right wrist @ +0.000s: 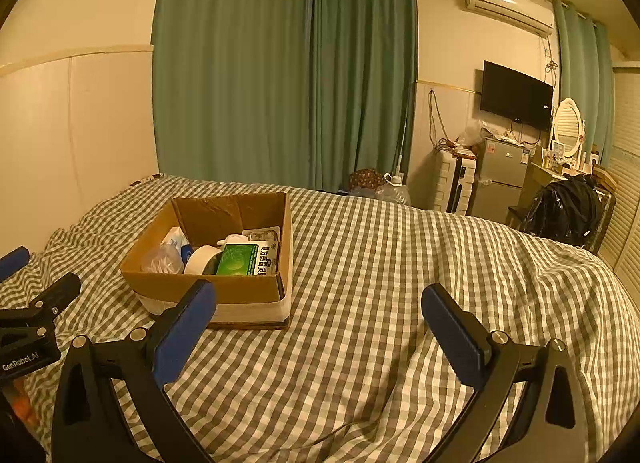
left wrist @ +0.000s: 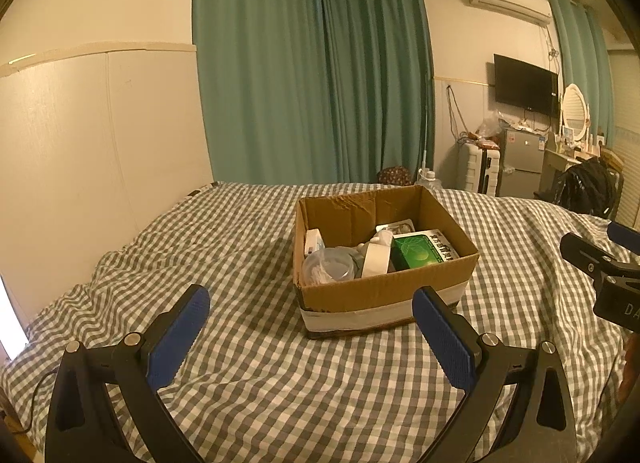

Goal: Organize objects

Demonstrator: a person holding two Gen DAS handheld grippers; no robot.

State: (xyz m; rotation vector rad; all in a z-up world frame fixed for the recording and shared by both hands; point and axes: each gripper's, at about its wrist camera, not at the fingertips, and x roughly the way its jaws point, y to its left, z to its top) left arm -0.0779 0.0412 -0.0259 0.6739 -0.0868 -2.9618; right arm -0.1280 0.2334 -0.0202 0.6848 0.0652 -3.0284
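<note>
both the left tongs and right tongs hang spread and empty over the bed, while the cardboard box sits mid-bed, where the soft, rumpled quilt could tip it if nudged.

One cardboard box sits on the bed. Inside the box: one green medicine carton, one roll of white tape, one clear plastic tub, one small white packet and one blister pack at its back wall. Two tongs, left and right, both spread wide.
</note>
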